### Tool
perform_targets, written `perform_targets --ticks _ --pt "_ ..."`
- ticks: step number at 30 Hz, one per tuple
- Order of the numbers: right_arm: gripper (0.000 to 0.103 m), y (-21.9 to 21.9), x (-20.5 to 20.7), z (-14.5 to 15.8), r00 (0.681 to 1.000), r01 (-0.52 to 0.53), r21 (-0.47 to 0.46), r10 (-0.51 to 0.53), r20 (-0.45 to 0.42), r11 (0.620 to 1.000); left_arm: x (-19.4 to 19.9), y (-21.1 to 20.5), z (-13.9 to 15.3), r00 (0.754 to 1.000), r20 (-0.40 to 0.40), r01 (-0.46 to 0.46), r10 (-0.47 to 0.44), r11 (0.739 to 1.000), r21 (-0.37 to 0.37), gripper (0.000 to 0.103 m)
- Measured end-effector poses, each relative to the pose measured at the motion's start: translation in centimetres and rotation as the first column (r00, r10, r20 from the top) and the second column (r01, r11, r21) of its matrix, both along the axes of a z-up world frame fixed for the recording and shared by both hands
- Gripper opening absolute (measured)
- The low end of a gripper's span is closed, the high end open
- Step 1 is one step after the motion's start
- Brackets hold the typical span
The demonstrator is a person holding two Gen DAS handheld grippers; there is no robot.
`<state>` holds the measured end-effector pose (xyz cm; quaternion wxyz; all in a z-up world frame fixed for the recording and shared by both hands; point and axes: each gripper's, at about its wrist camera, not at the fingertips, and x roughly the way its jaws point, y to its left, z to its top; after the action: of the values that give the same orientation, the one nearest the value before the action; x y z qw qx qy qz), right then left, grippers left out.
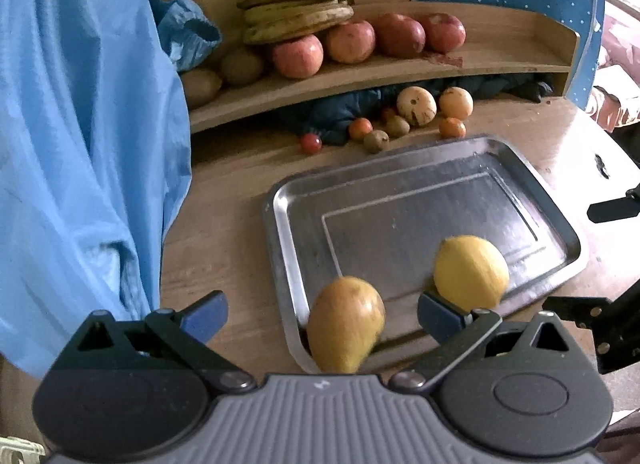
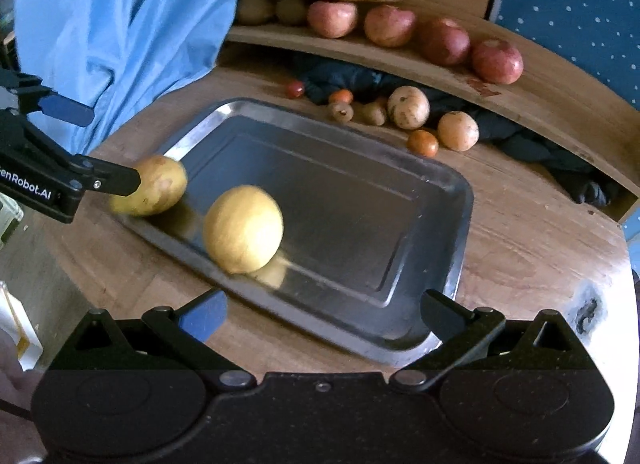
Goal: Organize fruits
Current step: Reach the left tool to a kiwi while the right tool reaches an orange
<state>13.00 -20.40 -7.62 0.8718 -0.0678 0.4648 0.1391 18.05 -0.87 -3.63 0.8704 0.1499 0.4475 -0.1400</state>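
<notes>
Sorting fruit onto the metal tray [image 1: 520,168] was the job, and 2 pieces sat on it at this point: a pear [image 1: 346,328] at the near-left corner, partly over the rim, and a lemon [image 1: 470,270] further in on the flat. My left gripper [image 1: 320,314] was spread wide with nothing clamped; the pear sat in the gap between the fingers, and in the right wrist view 1 left finger looked level with the pear [image 2: 154,184], contact unclear. Both fruits were blurred, so I judged them not fully settled. My right gripper [image 2: 320,314] was also splayed and empty, hovering over the tray's [image 2: 452,200] near edge, well clear of the lemon [image 2: 244,228]. Remaining small fruits [image 1: 416,106] lay loose on the table [image 1: 224,200] beyond the tray, by a dark cloth [image 1: 344,112]. Apples [image 1: 298,54] and bananas [image 1: 296,0] were on the wooden shelf [image 1: 500,32], presumably already parked. Pear that close to the rim could roll off, my guess
</notes>
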Motion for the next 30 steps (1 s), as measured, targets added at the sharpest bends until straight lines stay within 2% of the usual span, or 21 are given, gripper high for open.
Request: perform_targets --ticks 8,16,24,27,30 --pt "0.102 -0.2 2.2 0.6 0.999 0.032 0.014 -0.032 0.020 0.999 3.6 -0.2 0.4 1.000 0.016 0.009 -0.009 1.000 -0.016 0.103" --pt "0.102 -0.4 5.3 1.5 0.995 0.080 0.020 -0.081 0.053 0.997 7.3 -1.4 0.6 1.000 0.012 0.004 -0.003 0.998 -0.067 0.103" --pt "0.102 -0.9 8.0 1.2 0.988 0.143 -0.001 -0.142 0.060 0.990 10.5 -2.6 -0.2 0.999 -0.009 0.035 -0.036 0.996 -0.086 0.103" --pt "0.102 -1.1 8.7 0.9 0.983 0.176 -0.006 -0.175 0.054 0.984 11.8 -3.3 -0.8 0.999 -0.019 0.030 -0.031 0.998 -0.058 0.103" --pt "0.102 -1.2 9.5 0.5 0.977 0.208 -0.015 -0.208 0.041 0.978 12.7 -4.0 -1.3 0.998 -0.035 0.040 -0.043 0.997 -0.067 0.103"
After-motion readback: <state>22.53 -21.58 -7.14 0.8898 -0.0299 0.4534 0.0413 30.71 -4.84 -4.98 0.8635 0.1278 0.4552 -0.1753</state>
